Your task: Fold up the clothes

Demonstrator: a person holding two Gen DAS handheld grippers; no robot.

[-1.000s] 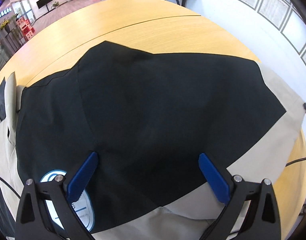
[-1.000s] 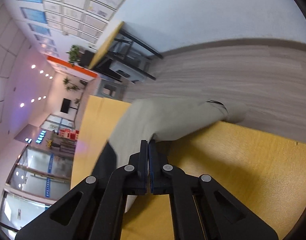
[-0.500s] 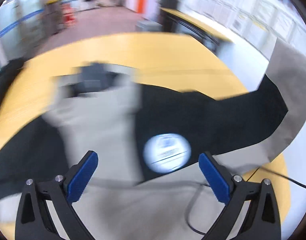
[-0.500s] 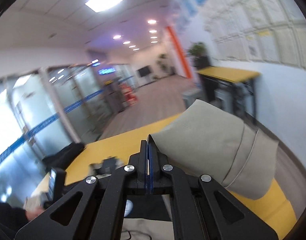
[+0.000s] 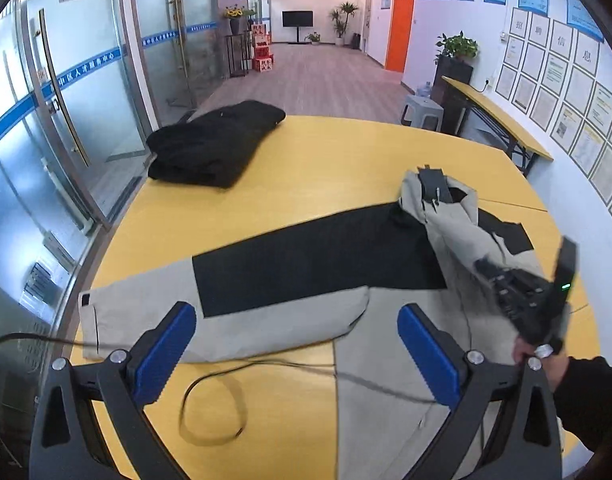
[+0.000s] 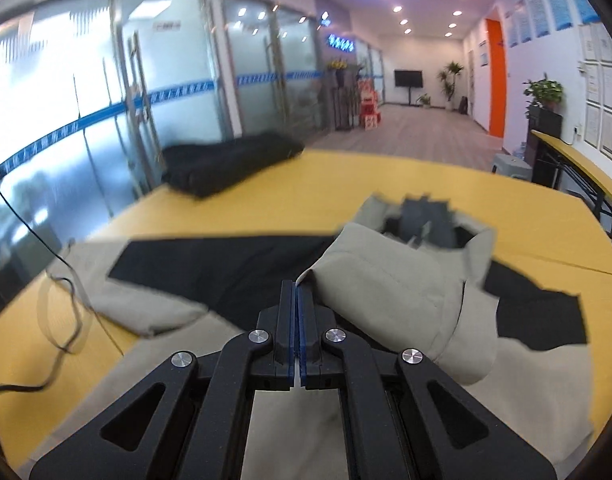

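A beige and black jacket (image 5: 306,264) lies spread on the yellow table (image 5: 326,160). One sleeve (image 5: 225,328) stretches left. My left gripper (image 5: 295,344) is open and empty, held above the sleeve and the jacket's lower body. My right gripper (image 6: 296,292) is shut on the other beige sleeve (image 6: 394,292) and holds it folded over the jacket's middle. The right gripper also shows in the left wrist view (image 5: 522,292), at the right, over the jacket. The collar (image 6: 426,220) lies at the far end.
A folded black garment (image 5: 213,144) lies at the table's far left corner. A black cable (image 5: 209,404) loops on the table near the front edge. Glass doors stand at the left, and a side table (image 5: 498,120) stands by the right wall.
The left gripper has lifted and turned away from the black panel, so the whole jacket is in view. The right gripper has carried the beige sleeve from the table edge over the jacket.
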